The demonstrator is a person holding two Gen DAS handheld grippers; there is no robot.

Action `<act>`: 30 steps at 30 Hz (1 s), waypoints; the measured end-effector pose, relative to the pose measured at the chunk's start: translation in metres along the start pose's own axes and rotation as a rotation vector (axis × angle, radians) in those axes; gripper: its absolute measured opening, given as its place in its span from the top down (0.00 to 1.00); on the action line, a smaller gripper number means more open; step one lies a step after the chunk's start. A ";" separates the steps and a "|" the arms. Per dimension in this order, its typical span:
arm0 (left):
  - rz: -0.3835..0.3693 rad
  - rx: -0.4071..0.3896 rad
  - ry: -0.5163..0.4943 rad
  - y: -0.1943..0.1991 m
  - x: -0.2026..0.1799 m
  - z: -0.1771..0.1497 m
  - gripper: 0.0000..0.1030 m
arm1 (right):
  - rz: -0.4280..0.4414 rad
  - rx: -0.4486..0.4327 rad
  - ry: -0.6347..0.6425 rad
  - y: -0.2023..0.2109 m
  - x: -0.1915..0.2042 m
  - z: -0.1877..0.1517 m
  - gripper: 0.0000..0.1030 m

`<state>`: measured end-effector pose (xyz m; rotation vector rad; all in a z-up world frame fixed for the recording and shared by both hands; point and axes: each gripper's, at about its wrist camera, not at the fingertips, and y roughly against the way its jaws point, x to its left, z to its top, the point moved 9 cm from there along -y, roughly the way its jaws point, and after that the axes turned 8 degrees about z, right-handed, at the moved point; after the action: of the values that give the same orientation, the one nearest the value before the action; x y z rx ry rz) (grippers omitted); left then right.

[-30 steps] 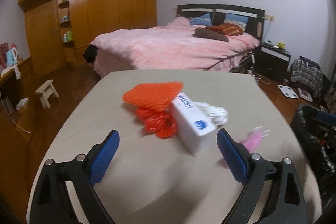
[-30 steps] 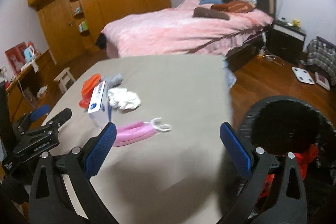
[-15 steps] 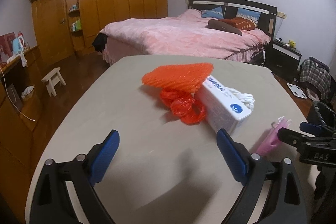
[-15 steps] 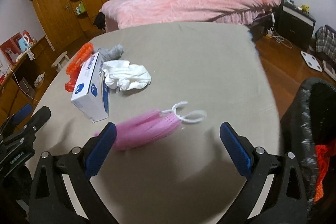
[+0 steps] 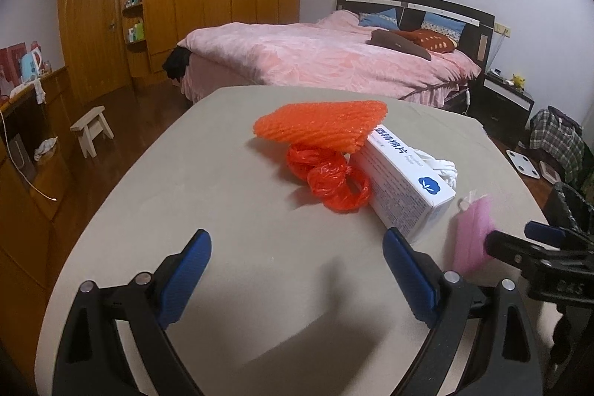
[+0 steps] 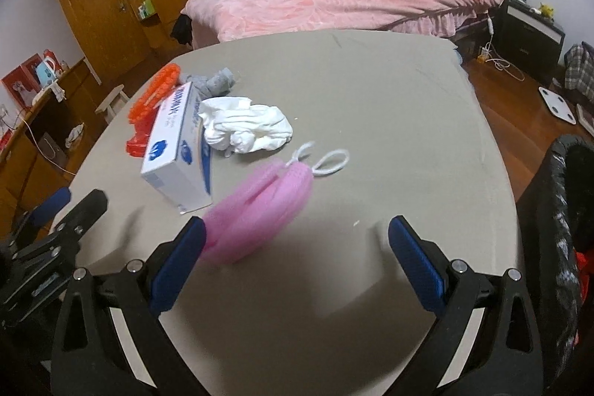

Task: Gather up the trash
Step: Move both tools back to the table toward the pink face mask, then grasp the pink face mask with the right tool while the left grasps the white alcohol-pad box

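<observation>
The right gripper [image 6: 297, 258] has its fingers [image 6: 177, 262] spread wide and empty, low over the worktop [image 6: 371, 99]. The pink face mask [image 6: 256, 214] lies just ahead of them, its near end almost at the left finger pad and its long axis slanting away to the right, white ear loops at the far end. It sits off-centre in the gap, toward the left finger, so a small shift left would likely centre it. The left gripper [image 5: 297, 281] is also spread and holds nothing; the mask [image 5: 473, 236] lies outside its right finger, so the right hand is the nearer. Beyond the mask stand the white box [image 6: 178, 154], a crumpled white tissue [image 6: 248, 128], an orange foam net [image 5: 323, 127] and a red plastic bag [image 5: 330, 177]. The black bin [image 6: 564, 210] waits at the right edge of the worktop.
</observation>
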<state>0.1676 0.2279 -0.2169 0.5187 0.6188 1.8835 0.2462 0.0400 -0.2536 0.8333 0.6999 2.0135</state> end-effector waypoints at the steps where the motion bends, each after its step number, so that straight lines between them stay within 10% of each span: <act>1: 0.000 0.001 0.004 0.000 0.001 0.000 0.11 | 0.005 -0.001 0.002 0.002 0.000 0.000 0.07; 30: 0.018 0.008 0.009 0.000 0.011 -0.002 0.11 | -0.093 0.029 0.002 0.003 -0.020 -0.008 0.08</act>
<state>0.1627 0.2377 -0.2179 0.5228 0.6304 1.9025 0.2474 0.0200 -0.2621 0.8012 0.7566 1.9258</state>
